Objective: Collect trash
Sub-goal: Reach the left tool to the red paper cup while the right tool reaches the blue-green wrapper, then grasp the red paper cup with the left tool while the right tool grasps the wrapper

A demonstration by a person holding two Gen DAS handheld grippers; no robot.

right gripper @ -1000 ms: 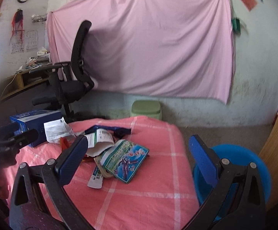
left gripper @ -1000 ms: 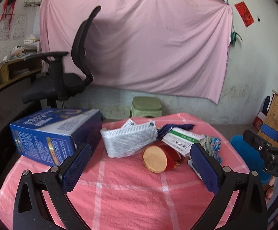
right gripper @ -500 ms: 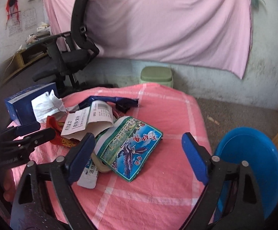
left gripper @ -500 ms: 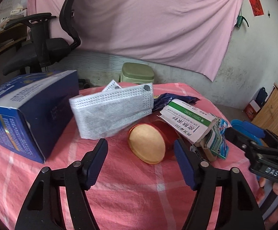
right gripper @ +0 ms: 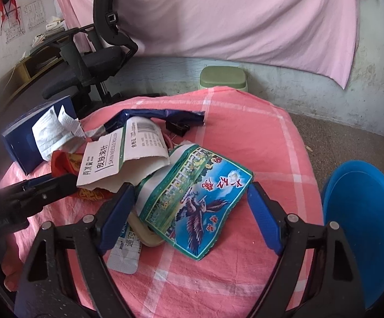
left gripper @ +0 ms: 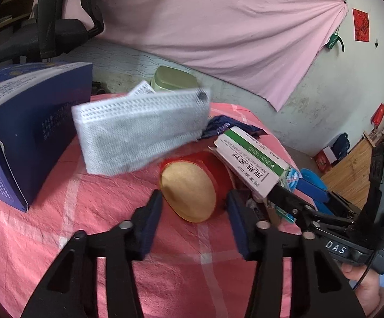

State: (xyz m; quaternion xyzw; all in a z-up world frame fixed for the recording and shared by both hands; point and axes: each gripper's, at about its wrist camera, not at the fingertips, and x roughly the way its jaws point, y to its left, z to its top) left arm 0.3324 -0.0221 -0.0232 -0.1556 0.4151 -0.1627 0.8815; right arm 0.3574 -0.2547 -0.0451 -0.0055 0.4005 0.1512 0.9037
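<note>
Left claw (left gripper: 194,206) released, its pads on either side of a red paper cup (left gripper: 192,185) lying on its side on the bench (left gripper: 46,238), not pinching it. I see a face mask (left gripper: 141,132) and white carton (left gripper: 250,164) just behind the cup. Right claw (right gripper: 190,206) released too, straddling a colourful bird-print packet (right gripper: 194,201). Blue bin (right gripper: 364,217) sits beside the bench edge.

My left gripper (left gripper: 194,212) hangs low with its jaws parted. My right gripper (right gripper: 190,206) reaches in from the right, jaws spread wider, and my right hand (left gripper: 364,288) grips its handle.
</note>
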